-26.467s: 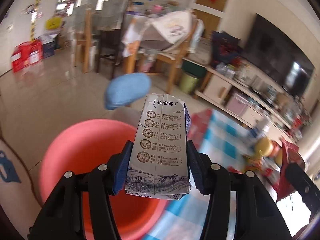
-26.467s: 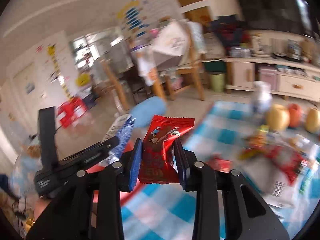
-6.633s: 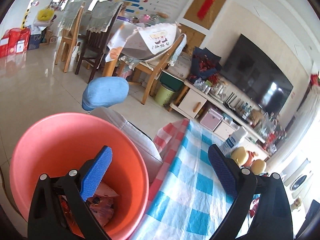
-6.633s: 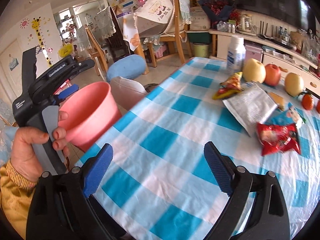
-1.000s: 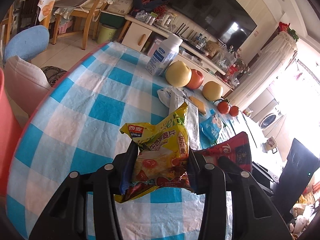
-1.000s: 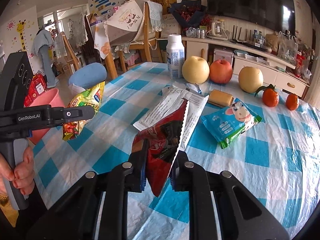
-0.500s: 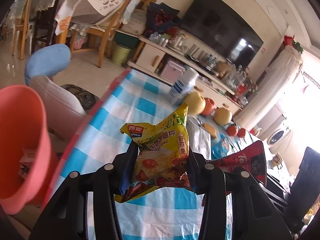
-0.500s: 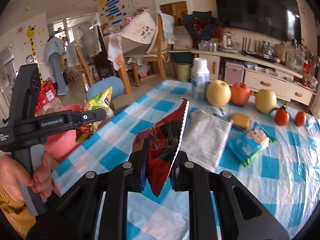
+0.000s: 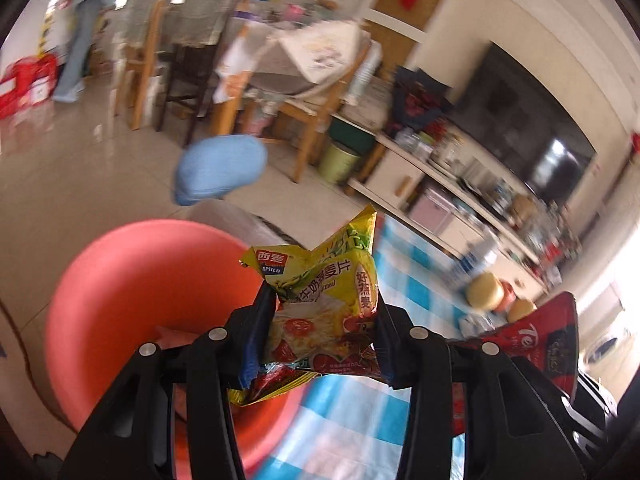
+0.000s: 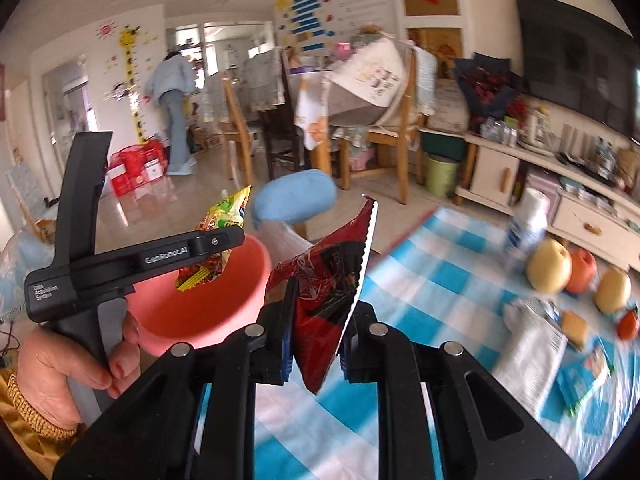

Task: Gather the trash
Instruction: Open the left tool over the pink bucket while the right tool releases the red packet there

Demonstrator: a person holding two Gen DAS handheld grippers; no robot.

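My left gripper (image 9: pixel 324 312) is shut on a crumpled yellow snack bag (image 9: pixel 328 280), held over the open mouth of the pink bucket (image 9: pixel 140 280). In the right wrist view that left gripper (image 10: pixel 224 244) shows side-on, with the yellow bag (image 10: pixel 222 212) hanging above the bucket (image 10: pixel 200 312). My right gripper (image 10: pixel 316 320) is shut on a red, jagged-edged wrapper (image 10: pixel 332 276), just right of the bucket's rim and above the table edge. The red wrapper (image 9: pixel 536 344) also shows at the right of the left wrist view.
The blue-checked tablecloth (image 10: pixel 440 280) carries a white packet (image 10: pixel 532 352), a blue packet (image 10: pixel 584 376), fruit (image 10: pixel 548 266) and a white bottle (image 10: pixel 528 216). A blue-cushioned chair (image 10: pixel 296 200) stands behind the bucket. A person (image 10: pixel 172 108) stands far back. A hand (image 10: pixel 60 360) holds the left gripper.
Both grippers swung left and upward, from over the table to the bucket, each keeping its wrapper. The yellow bag now hangs over the bucket's mouth.
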